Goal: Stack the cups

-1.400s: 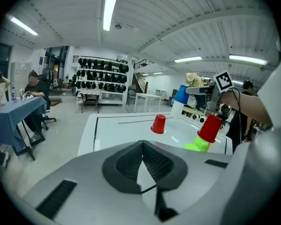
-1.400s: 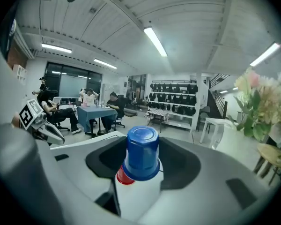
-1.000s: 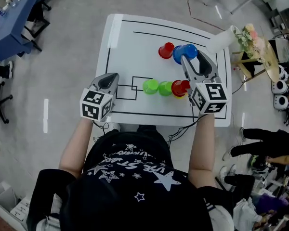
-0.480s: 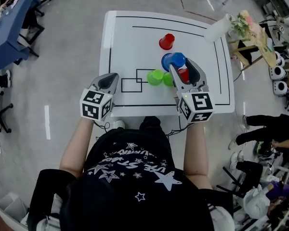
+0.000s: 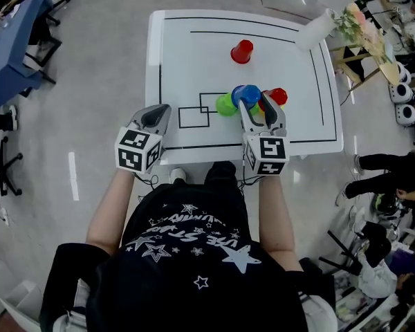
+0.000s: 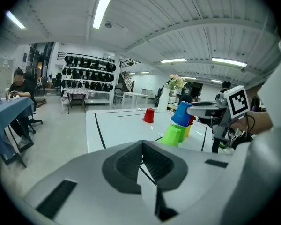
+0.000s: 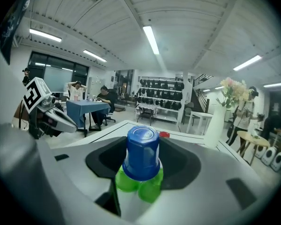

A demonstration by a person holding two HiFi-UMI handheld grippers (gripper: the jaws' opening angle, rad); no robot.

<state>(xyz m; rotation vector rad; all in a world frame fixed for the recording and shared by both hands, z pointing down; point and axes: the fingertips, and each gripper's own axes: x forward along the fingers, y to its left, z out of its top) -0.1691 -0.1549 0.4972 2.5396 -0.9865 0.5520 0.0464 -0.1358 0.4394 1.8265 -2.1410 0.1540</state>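
My right gripper [image 5: 257, 106] is shut on a blue cup [image 5: 245, 94], upside down and slightly tilted, just above two upside-down green cups [image 5: 225, 105] in the middle of the white table [image 5: 187, 54]. In the right gripper view the blue cup [image 7: 141, 153] sits between the jaws, with the green cups [image 7: 126, 179] right below it. A red cup [image 5: 277, 96] rests on a yellow cup [image 6: 188, 131] beside them. Another red cup [image 5: 241, 51] stands alone farther back. My left gripper [image 5: 156, 118] hovers shut and empty at the table's near left edge.
A white vase with flowers [image 5: 317, 30] stands at the table's far right corner. Black lines [image 5: 194, 116] mark the tabletop. A blue table [image 5: 14, 26] is at the left; a round side table [image 5: 370, 47] and people's legs [image 5: 391, 161] are at the right.
My right gripper has carried the blue cup from beside the far red cup toward me and leftward, over the green cups. The left gripper has stayed put.
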